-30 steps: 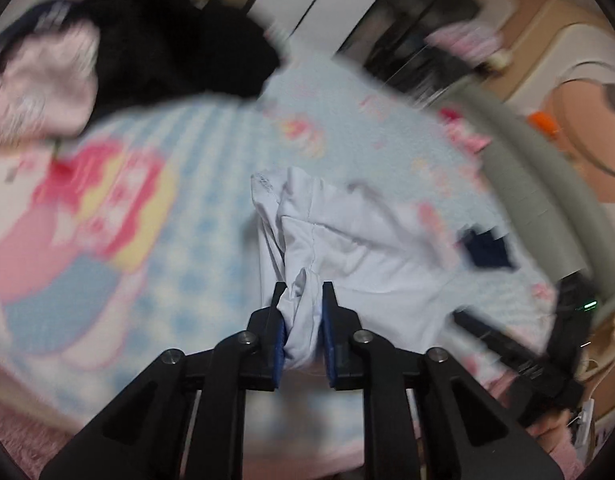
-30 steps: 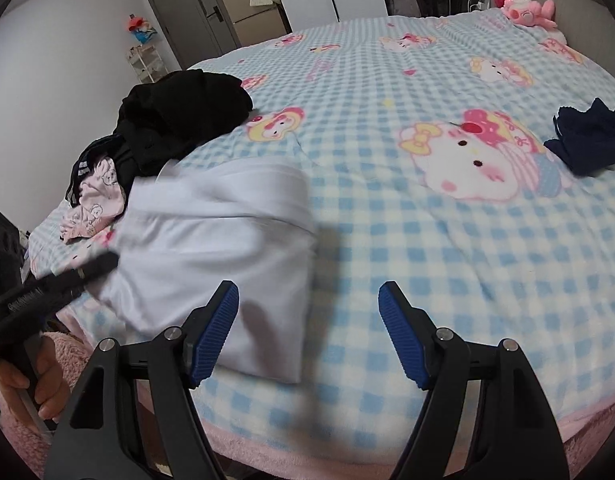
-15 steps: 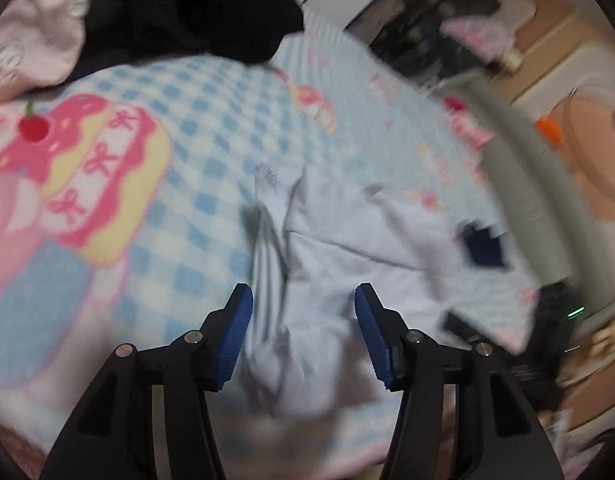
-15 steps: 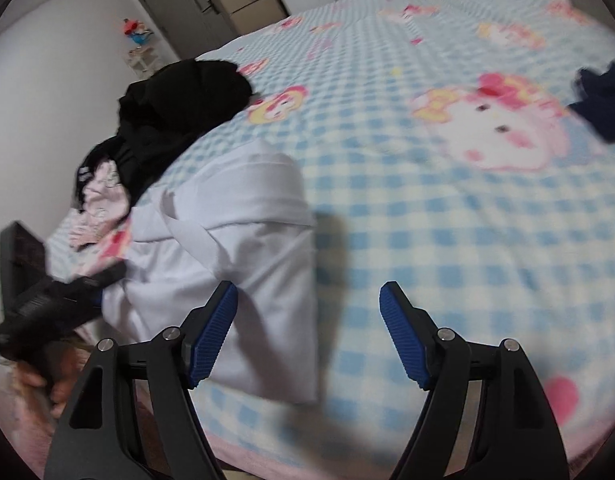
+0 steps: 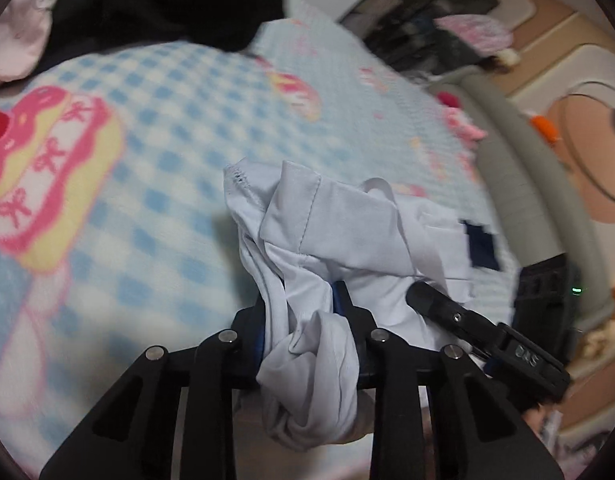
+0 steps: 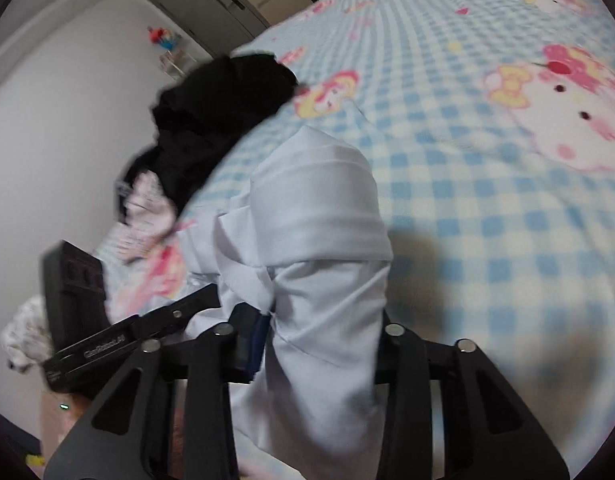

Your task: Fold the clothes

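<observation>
White garment point(image 5: 347, 232) bunched on the checked bedspread point(image 5: 167, 128), pinched by the left gripper point(image 5: 307, 312) at six o'clock, clamped likewise by the right gripper point(image 6: 323, 332), black clothes pile point(image 6: 219, 104) at ten o'clock.

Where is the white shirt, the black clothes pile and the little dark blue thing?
white shirt point(image 5: 347, 220): left wrist view, on its flat folded panel.
black clothes pile point(image 6: 219, 104): right wrist view, on the middle of the heap.
dark blue garment point(image 5: 481, 246): left wrist view, on its centre.
</observation>
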The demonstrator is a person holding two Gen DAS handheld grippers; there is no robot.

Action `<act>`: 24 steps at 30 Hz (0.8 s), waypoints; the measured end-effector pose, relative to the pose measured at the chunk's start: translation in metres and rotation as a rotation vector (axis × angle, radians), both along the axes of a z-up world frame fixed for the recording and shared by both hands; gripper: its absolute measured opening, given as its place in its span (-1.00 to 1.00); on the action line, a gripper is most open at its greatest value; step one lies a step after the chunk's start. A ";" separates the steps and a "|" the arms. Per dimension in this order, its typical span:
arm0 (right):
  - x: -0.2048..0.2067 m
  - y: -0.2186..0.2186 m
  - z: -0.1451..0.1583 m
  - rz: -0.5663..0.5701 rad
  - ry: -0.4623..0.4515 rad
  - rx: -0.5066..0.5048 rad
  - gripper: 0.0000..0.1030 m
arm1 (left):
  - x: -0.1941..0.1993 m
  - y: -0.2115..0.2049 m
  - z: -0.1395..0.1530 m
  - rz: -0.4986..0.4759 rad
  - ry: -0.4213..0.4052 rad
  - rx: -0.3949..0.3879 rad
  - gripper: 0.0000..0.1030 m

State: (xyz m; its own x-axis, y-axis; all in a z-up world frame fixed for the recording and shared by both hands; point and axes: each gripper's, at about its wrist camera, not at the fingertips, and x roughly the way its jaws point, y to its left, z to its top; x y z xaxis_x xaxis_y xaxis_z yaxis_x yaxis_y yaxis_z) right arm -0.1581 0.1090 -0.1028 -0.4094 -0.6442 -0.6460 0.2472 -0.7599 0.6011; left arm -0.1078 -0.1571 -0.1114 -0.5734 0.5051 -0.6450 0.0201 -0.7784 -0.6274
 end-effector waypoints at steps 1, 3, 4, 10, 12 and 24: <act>0.007 0.010 0.007 0.000 -0.003 -0.026 -0.34 | 0.004 0.009 0.004 -0.031 0.005 -0.018 -0.44; 0.018 0.028 0.015 0.014 -0.006 -0.026 -0.32 | 0.013 0.027 0.012 -0.093 0.014 -0.053 -0.36; 0.024 0.036 0.015 0.012 -0.018 0.015 -0.16 | 0.014 0.035 0.009 -0.110 -0.007 -0.099 -0.31; 0.041 0.085 -0.020 -0.117 -0.078 0.041 0.18 | 0.019 0.034 0.020 -0.022 0.058 -0.124 -0.07; 0.046 0.098 -0.015 -0.160 -0.044 0.006 0.18 | 0.028 0.030 0.040 0.060 0.165 -0.168 -0.11; 0.067 0.089 0.004 -0.127 0.113 0.086 0.22 | 0.016 0.131 0.022 -0.151 0.174 -0.543 -0.27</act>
